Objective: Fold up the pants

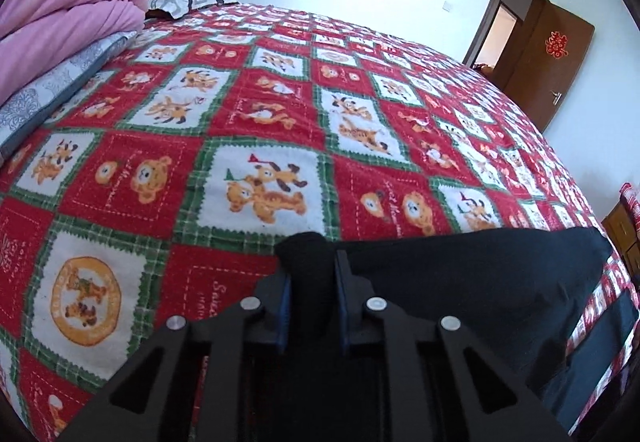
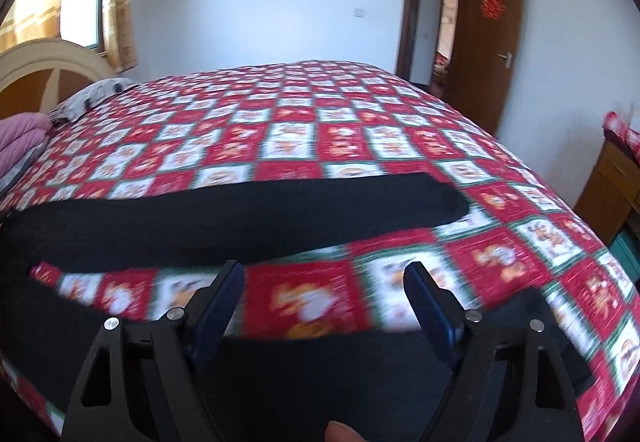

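Observation:
Black pants [image 1: 472, 274] lie on the red patchwork bedspread [image 1: 248, 114] near the bed's front edge. My left gripper [image 1: 312, 274] is shut on a bunched fold of the pants and holds it up off the bed. In the right wrist view one black leg [image 2: 240, 218] stretches across the bed from left to right, and another part of the pants [image 2: 320, 374] lies under my right gripper [image 2: 324, 282]. The right gripper is open and empty, its blue pads [image 2: 420, 294] wide apart just above the cloth.
A pink folded blanket [image 1: 60, 22] and a grey pillow [image 1: 48, 98] lie at the head of the bed, left. A brown door [image 2: 492, 42] stands open at the back right. A wooden cabinet [image 2: 612, 186] stands right of the bed.

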Available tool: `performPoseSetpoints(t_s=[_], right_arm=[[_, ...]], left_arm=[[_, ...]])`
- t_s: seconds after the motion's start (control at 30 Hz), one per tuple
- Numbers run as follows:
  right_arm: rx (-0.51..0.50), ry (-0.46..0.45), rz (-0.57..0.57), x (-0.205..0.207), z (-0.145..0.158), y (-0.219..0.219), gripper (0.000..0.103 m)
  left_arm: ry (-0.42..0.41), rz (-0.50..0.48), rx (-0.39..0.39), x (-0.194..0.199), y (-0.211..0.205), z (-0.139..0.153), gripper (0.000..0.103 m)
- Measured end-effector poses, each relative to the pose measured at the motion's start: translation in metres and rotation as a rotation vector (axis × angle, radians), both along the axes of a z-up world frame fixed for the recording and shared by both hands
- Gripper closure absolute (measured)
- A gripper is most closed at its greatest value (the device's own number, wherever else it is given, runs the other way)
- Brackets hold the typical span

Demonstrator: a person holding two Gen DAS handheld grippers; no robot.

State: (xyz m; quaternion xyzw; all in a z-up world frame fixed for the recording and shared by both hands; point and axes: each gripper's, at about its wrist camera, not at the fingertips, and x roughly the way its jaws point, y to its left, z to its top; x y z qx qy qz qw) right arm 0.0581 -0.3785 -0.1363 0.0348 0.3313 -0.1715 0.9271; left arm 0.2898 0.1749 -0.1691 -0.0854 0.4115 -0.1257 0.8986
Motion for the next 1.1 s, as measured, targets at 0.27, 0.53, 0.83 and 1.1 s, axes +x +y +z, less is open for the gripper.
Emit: performPoseSetpoints(t_s=[0.27, 0.53, 0.83, 1.1], right_arm=[[0.076, 0.041, -0.14, 0.035, 0.013, -0.107, 0.02], [0.169, 0.111, -0.179, 0.098, 0.003, -0.19, 0.02], [0.321, 0.278, -0.102, 0.172, -0.051, -0.229, 0.032], [0.311, 0.284, -0.032, 0.174, -0.049, -0.224, 0.095]], left_arm=[[-0.029, -0.009, -0.003, 0.002, 0.001, 0.006, 0.072], [-0.004, 0.014, 0.049, 0.011, 0.001, 0.0, 0.059], [0.026, -0.019, 0.007, 0.013, 0.001, -0.004, 0.082], [-0.002, -0.069, 0.045, 0.006, -0.007, 0.012, 0.089]])
